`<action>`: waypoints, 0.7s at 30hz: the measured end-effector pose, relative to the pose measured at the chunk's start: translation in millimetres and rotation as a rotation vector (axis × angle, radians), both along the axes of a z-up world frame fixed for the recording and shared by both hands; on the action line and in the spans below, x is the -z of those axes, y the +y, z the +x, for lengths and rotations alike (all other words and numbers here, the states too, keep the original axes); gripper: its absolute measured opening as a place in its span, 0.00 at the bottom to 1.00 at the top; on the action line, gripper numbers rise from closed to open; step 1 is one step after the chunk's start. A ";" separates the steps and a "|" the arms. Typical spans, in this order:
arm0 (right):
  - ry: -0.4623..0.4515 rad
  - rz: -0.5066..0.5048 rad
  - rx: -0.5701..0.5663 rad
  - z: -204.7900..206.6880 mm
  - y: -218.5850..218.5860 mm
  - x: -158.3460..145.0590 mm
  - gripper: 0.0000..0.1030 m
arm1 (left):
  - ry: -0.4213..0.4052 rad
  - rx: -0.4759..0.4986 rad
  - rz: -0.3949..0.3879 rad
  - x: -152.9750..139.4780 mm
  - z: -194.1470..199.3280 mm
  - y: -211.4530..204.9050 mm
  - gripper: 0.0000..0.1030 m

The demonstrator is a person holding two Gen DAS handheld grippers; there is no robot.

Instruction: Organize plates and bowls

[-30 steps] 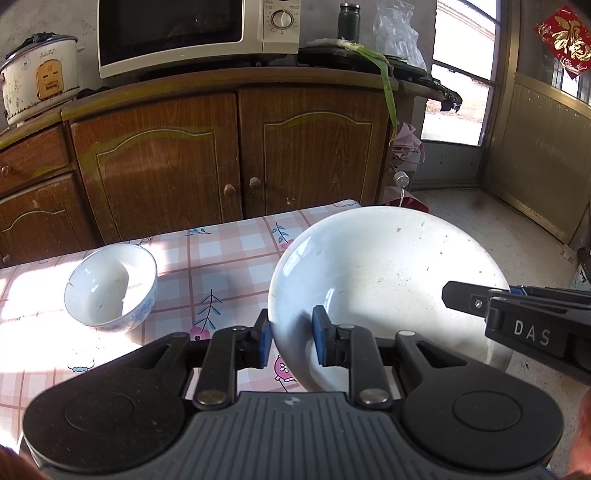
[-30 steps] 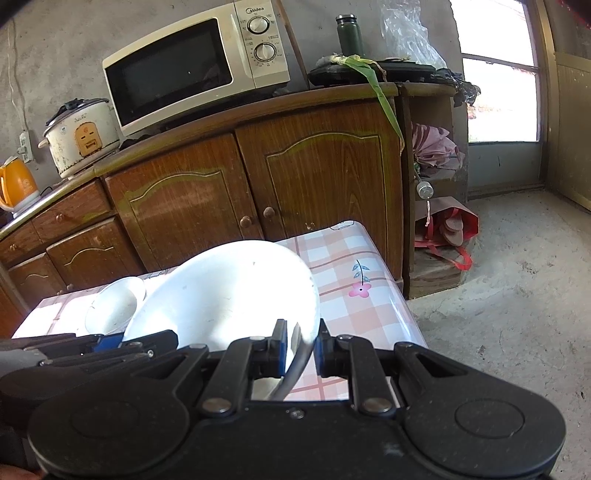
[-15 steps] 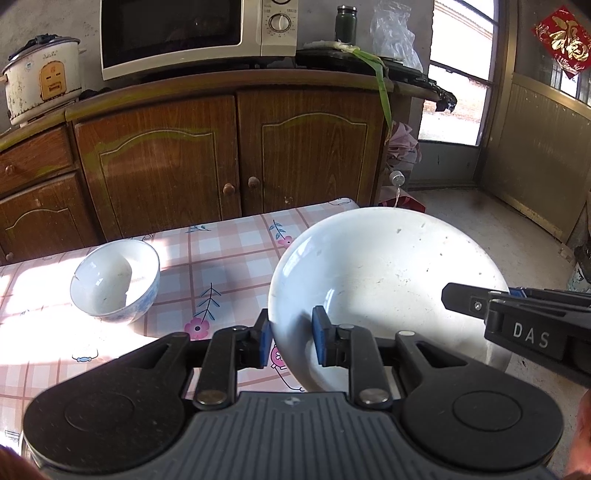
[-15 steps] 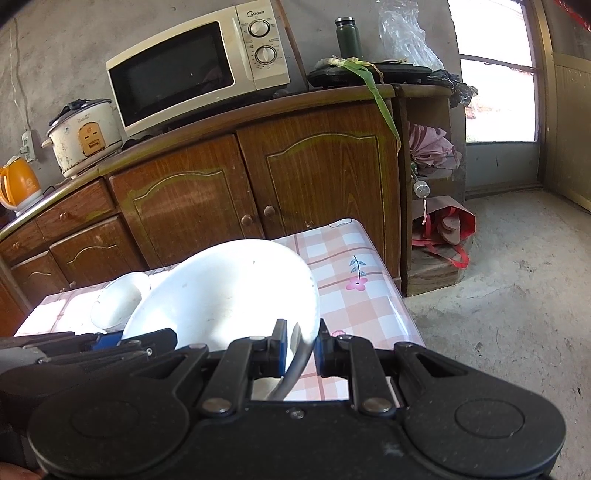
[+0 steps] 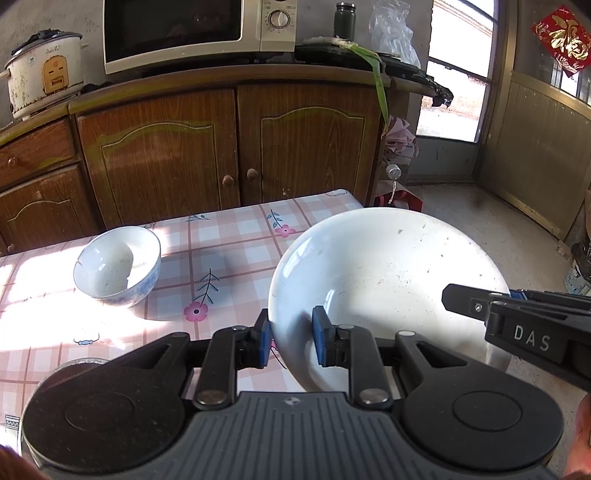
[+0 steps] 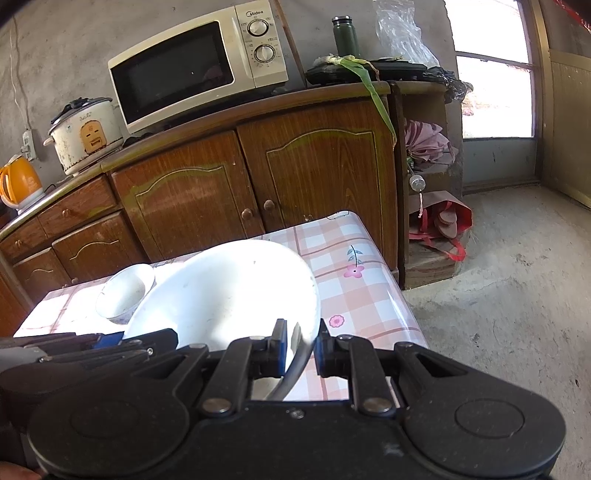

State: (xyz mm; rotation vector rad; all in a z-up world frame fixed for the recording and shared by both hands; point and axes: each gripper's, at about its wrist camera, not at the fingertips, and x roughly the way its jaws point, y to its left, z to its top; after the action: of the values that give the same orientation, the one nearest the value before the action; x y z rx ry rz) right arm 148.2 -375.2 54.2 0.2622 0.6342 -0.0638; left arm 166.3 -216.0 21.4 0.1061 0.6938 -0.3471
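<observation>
A large white bowl [image 5: 388,280] is held tilted above the right end of the checked table. My left gripper [image 5: 291,341] is shut on its near left rim. My right gripper [image 6: 300,349] is shut on its near right rim; the bowl also shows in the right wrist view [image 6: 229,291]. The right gripper's body shows at the right of the left wrist view [image 5: 524,328]. A small white bowl with blue pattern [image 5: 118,266] stands upright on the table to the left, apart from both grippers; it also shows in the right wrist view [image 6: 123,293].
The table [image 5: 229,236] has a pink checked cloth with flowers. A round metal lid or rim [image 5: 79,365] peeks at the near left. Brown wooden cabinets [image 5: 229,147] stand close behind, with a microwave [image 5: 192,33] and rice cooker [image 5: 44,74] on top. Bare floor [image 6: 498,295] lies right.
Both grippers, still holding the large bowl, have drifted slightly left and toward the table; the small bowl now appears nearer the big bowl. Grips have not changed.
</observation>
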 end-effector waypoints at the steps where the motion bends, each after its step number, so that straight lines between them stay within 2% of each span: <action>1: 0.000 0.001 0.001 -1.4 0.4 -0.2 0.19 | 0.002 0.000 -0.001 0.0 -0.7 0.4 0.22; 21: 0.002 -0.001 -0.001 -11.1 5.8 -2.4 0.19 | 0.015 -0.004 -0.009 0.5 -10.5 5.0 0.23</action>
State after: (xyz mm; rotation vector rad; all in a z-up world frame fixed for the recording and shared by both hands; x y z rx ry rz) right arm 137.0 -369.4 56.5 0.2611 0.6367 -0.0638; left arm 155.9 -211.0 20.9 0.0936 0.7077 -0.3473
